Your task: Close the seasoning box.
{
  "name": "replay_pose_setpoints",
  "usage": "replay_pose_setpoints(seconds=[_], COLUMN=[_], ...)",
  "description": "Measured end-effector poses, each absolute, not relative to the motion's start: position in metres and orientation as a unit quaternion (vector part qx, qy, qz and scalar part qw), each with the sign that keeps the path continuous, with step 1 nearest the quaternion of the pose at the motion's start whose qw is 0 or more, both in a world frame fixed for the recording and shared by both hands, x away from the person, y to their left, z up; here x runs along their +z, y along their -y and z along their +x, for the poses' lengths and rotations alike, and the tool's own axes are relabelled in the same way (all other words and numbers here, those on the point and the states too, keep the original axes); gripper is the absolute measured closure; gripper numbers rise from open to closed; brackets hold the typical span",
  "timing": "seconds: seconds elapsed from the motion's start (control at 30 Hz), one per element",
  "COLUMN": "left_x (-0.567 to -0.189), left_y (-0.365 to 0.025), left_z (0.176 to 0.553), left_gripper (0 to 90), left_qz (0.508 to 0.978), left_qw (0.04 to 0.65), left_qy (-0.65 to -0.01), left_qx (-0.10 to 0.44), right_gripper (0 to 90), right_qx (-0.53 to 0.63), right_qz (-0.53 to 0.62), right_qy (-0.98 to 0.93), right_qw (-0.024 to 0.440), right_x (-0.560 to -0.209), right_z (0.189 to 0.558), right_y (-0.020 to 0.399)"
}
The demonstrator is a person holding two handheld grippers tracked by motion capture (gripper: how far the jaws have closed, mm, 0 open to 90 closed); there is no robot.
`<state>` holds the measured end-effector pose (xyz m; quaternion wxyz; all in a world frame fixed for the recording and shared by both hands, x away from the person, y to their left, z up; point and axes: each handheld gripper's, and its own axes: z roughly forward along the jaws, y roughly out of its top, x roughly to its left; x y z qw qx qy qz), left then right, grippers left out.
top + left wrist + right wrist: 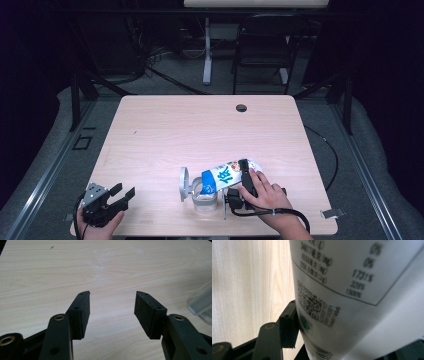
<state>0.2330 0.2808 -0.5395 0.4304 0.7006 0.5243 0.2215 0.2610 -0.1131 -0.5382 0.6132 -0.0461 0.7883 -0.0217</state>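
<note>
Tipping over a clear jar, the white bottle sits clamped in the right gripper fingers; left gripper fingers spread, empty.

A clear jar stands on the light wooden table.

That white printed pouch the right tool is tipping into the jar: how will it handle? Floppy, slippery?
The pouch probably flexes: its printed wall curves around the right tool pad. The glossy film looks slippery, so it may slide in the grip. Tilted over the clear jar, it likely sags at the mouth as contents shift.
</note>
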Motion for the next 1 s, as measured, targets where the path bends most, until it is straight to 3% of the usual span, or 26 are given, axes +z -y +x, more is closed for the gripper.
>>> replay_pose_setpoints(seconds=[1.0], left_x=[-0.5402], left_y=[-0.2809], left_z=[0.2336], left_gripper=[46.5], left_qz=[0.701], left_qw=[0.428], left_qy=[-0.525], left_qx=[0.221], right_gripper=[40.7], right_qx=[-0.044], right_qz=[-0.061], right_qy=[-0.776], right_qw=[0.626], right_x=[-0.5370], right_z=[0.2602], right_y=[0.1112])
